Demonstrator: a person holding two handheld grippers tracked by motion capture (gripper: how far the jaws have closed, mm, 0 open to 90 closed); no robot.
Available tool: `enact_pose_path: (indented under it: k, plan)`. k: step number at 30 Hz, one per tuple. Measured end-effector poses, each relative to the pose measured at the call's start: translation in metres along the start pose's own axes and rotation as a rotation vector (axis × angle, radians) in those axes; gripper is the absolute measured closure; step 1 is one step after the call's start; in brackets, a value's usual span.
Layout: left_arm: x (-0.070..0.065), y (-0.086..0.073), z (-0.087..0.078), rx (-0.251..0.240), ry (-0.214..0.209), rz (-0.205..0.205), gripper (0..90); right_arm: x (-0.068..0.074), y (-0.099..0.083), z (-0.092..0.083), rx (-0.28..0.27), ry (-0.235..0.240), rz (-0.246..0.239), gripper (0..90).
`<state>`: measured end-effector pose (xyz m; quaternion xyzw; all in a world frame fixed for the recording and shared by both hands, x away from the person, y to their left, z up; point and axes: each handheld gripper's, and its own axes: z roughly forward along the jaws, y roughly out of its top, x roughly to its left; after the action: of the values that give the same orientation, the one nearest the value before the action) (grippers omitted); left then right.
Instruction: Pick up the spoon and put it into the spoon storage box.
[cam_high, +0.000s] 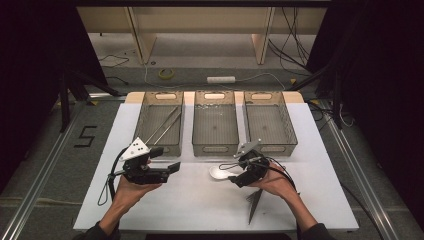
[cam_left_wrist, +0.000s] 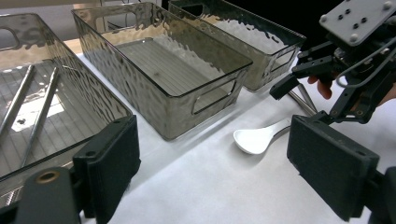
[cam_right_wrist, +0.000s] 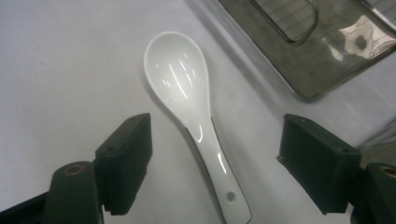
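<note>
On white tabletop (cam_high: 165, 200), right tongs (cam_right_wrist: 212, 158) wide open astride white spoon (cam_right_wrist: 187, 93) handle, gripping nothing; likely to skid that glossy handle if closed off-centre.

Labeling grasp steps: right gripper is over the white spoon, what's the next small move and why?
Probably lower the right gripper a little and close on the spoon's handle. Its jaws stand open on either side of the handle without touching it, and the spoon lies flat on the white table, so a short descent should bring the pads level with it.

Glossy white ceramic spoon (cam_right_wrist: 187, 98), matt tabletop (cam_right_wrist: 56, 70)
</note>
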<state>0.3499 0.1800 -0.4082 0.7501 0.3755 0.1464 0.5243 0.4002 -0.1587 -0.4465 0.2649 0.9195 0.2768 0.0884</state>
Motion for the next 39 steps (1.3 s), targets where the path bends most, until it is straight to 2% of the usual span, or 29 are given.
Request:
enact_pose_path:
  k: [5,8,13,15,16,20,27,28,29,30,39]
  plan:
    - [-0.003,-0.001,0.000,-0.001,0.000,0.003,16.7,-0.003,0.004,0.004,0.042,0.012,-0.015,28.6]
    - [-0.004,-0.003,-0.002,0.008,0.006,0.019,16.7,-0.005,0.006,0.005,0.065,0.015,-0.029,32.5]
    - [-0.005,-0.004,-0.005,0.004,0.002,0.016,16.7,-0.006,0.007,0.007,0.102,0.033,-0.035,38.4]
    - [-0.005,-0.005,-0.005,0.002,0.001,0.017,16.7,-0.004,0.008,0.008,0.113,0.034,-0.029,40.5]
    - [-0.005,-0.005,-0.005,0.003,0.002,0.017,16.7,-0.005,0.007,0.009,0.120,0.026,-0.059,42.4]
    - [-0.005,-0.005,-0.007,-0.001,-0.006,0.011,16.7,-0.005,0.007,0.013,0.151,0.018,-0.068,46.9]
    - [-0.006,-0.006,-0.007,-0.006,-0.008,0.009,16.7,-0.004,0.007,0.017,0.166,0.039,-0.071,53.6]
    - [-0.006,-0.006,-0.007,-0.006,-0.008,0.010,16.7,-0.005,0.006,0.017,0.173,0.042,-0.086,54.5]
    - [-0.006,-0.006,-0.007,-0.006,-0.008,0.010,16.7,-0.004,0.007,0.018,0.175,0.043,-0.069,55.4]
    - [-0.006,-0.006,-0.007,-0.006,-0.007,0.009,16.7,-0.005,0.006,0.019,0.179,0.037,-0.092,56.0]
    - [-0.006,-0.006,-0.007,-0.004,-0.004,0.011,16.7,-0.002,0.006,0.023,0.206,0.037,-0.109,65.3]
